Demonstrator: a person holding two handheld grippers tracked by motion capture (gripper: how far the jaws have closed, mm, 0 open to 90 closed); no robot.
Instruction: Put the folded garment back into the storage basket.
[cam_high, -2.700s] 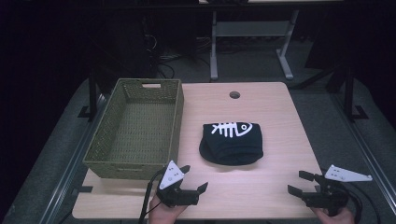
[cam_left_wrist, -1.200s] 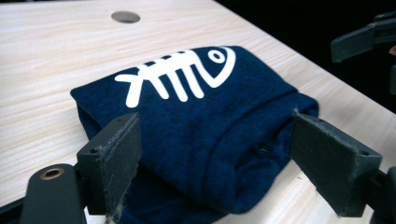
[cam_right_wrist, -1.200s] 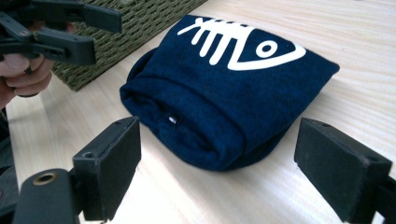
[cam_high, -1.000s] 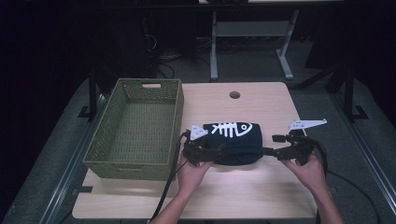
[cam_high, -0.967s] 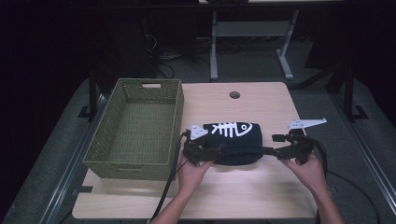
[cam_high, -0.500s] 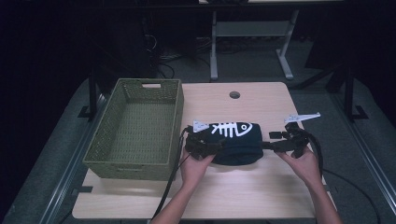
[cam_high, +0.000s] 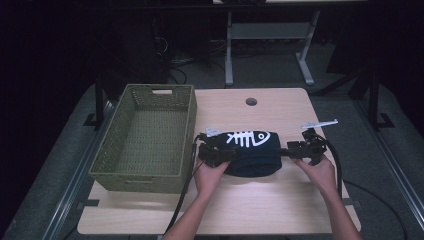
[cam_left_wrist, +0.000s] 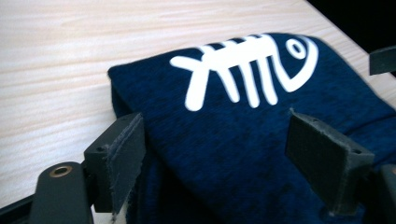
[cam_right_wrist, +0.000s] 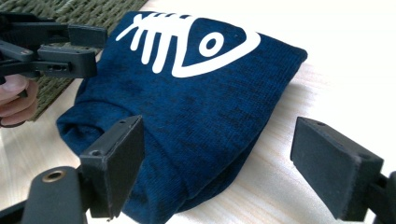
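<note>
A woven green basket (cam_high: 145, 137) stands at the left of the tabletop (cam_high: 270, 200), its right wall just beside my left claw (cam_high: 220, 154). A round hole (cam_high: 251, 101) marks the tabletop's far edge, well apart from the work. Beyond the far edge stand the grey legs of another table (cam_high: 265, 35) on the dark floor. Nothing lies between my claws and the folded sweater (cam_high: 252, 152); in the right claw's view the basket's weave (cam_right_wrist: 60, 11) shows behind the left claw (cam_right_wrist: 56, 51).

The sweater sits at the middle of the tabletop, just right of the basket, with a claw at each end. It is dark navy knit, folded into a thick, rounded bundle, and a white fish skeleton (cam_high: 246, 138) is printed on its top face. In the left claw's view the print (cam_left_wrist: 247, 65) runs away from me, head farthest off.

My left claw (cam_left_wrist: 233, 154) stands wide, the sweater's left end between its pads without either pressing on the cloth. My right claw (cam_high: 300, 148) is wide too, though its jaws have just been closing a little; in its own view (cam_right_wrist: 233, 163) the sweater's right end lies between the pads, unpressed.
</note>
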